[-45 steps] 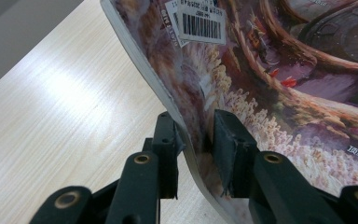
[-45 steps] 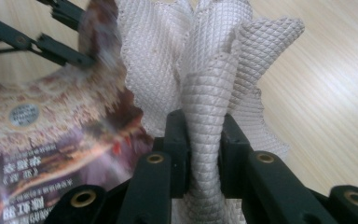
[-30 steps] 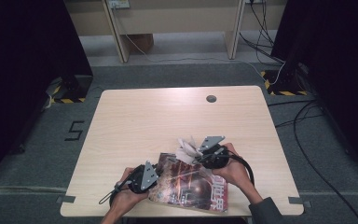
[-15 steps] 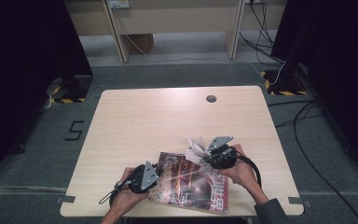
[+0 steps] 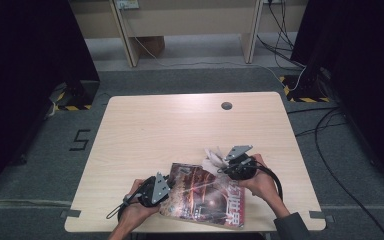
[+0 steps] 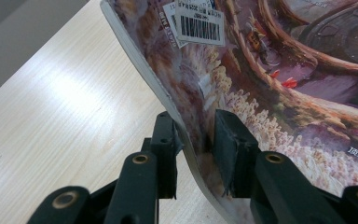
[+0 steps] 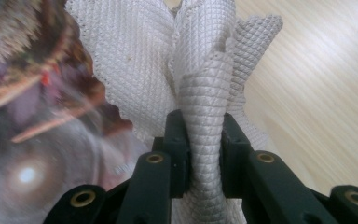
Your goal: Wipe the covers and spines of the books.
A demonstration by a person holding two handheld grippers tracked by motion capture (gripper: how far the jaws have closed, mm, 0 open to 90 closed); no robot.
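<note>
Magazine (image 5: 205, 195) – edge clamped by left gripper (image 6: 193, 140); white cloth (image 7: 200, 84) pinched in right gripper (image 7: 203, 140) at cover's far corner – wiping apparently mid-course.

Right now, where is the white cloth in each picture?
High view: the white cloth sits bunched just left of the right gripper, at the top right corner of the book.
Left gripper view: not in it.
Right gripper view: the cloth stands up the middle, pinched between the jaws.
Shared landmark: the book's colourful cover, at the left edge here.
</note>
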